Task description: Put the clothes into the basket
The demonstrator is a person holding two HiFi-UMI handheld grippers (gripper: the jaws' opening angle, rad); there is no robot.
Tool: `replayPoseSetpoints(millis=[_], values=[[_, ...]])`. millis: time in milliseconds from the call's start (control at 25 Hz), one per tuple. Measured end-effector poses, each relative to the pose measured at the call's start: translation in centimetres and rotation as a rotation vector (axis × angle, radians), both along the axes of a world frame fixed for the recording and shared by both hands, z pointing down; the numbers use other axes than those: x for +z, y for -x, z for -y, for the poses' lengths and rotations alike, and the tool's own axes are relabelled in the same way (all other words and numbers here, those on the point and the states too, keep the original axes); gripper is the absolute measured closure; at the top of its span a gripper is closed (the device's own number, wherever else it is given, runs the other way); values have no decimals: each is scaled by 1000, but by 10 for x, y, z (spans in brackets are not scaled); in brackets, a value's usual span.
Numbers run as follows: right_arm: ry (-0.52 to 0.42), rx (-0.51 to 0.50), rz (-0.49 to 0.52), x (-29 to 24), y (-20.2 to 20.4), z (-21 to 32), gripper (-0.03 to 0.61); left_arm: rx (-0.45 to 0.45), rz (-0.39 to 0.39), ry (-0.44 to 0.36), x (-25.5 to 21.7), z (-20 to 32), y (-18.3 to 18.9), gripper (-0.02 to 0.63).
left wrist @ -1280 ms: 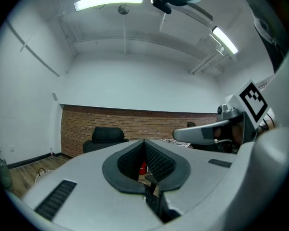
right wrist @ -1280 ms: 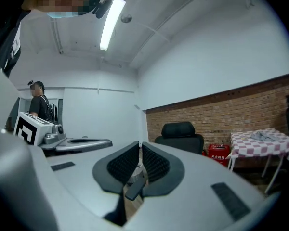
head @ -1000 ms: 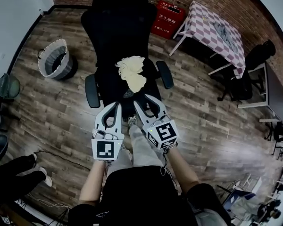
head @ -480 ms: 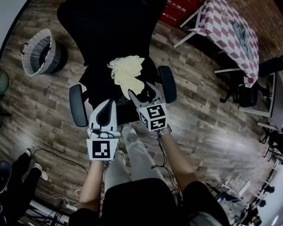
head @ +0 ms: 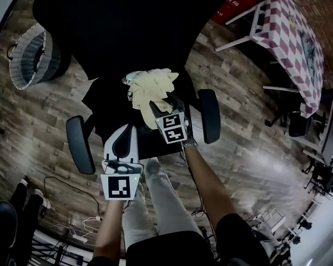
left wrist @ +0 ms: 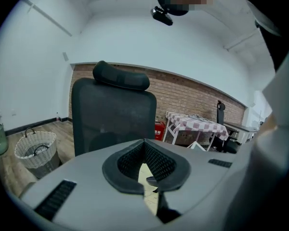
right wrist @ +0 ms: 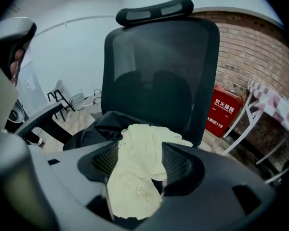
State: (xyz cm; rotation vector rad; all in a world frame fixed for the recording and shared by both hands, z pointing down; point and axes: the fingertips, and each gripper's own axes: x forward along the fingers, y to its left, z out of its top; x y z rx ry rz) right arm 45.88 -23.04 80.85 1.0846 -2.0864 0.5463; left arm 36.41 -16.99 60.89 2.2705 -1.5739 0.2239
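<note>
Your right hand-held gripper point(head: 166, 103), jaws just opened wide, straddles the pale yellow garment point(head: 149, 86) lying mid-seat on the black chair point(head: 108, 107); your left hand-held gripper point(head: 125, 131) is closed, empty.

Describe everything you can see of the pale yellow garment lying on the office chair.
The pale yellow garment is soft, thin-looking fabric, crumpled into a loose heap of folds. It lies on the seat of the black office chair, partly over a dark crumpled cloth, before the mesh backrest. The right tool straddles it: its jaws, which have just been opening, stand wide with the fabric between them, pads not visibly pressing. The left tool is clear of it.
</note>
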Motion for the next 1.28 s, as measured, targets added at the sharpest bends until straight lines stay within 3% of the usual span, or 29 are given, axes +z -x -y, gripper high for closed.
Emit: replayPoseSetpoints(millis=[280, 560, 640, 760, 840, 1080, 1280], values=[[59, -8, -55, 60, -5, 24, 295, 9, -12, 54, 44, 10, -5, 601], [84, -90, -127, 93, 2, 31, 298, -13, -54, 87, 70, 6, -15, 601], [61, -79, -138, 94, -1, 32, 356, -14, -56, 96, 74, 3, -16, 601], [46, -37, -120, 88, -6, 32, 489, -18, -53, 104, 77, -2, -15, 601], [37, -21, -107, 80, -7, 32, 527, -28, -54, 97, 74, -4, -13, 601], [-20, 26, -26, 35, -3, 31, 546, -56, -42, 58, 49, -10, 0, 601], [-117, 34, 52, -32, 12, 30, 548, -93, -39, 5, 17, -18, 16, 601]])
